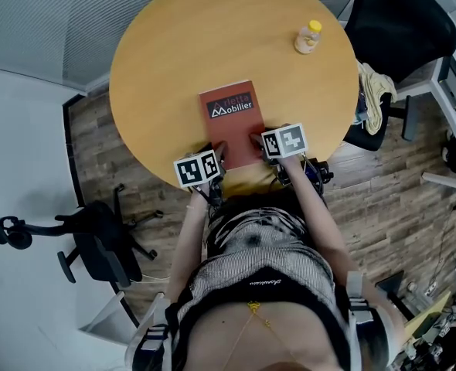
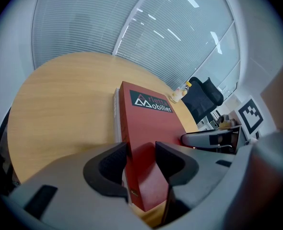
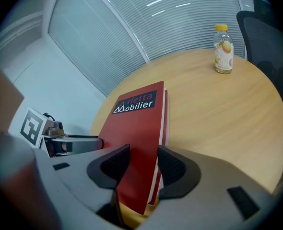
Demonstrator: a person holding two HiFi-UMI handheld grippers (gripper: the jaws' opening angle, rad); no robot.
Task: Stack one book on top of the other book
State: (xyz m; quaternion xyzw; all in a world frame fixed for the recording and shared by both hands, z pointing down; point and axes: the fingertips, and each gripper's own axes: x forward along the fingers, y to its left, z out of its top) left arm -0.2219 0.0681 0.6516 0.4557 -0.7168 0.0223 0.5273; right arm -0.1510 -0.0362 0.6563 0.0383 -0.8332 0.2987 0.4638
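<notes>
My left tongs and right tongs angle steeply down at the tabletop's near edge. Each gapes wide and grips nothing, poised over a near corner of the stacked red books. A bottle stands well apart, far right.

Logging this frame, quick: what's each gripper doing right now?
Left gripper: open, jaws astride a near corner of the red book, not clamping.
Right gripper: open, the book's other near corner between its jaws.
</notes>
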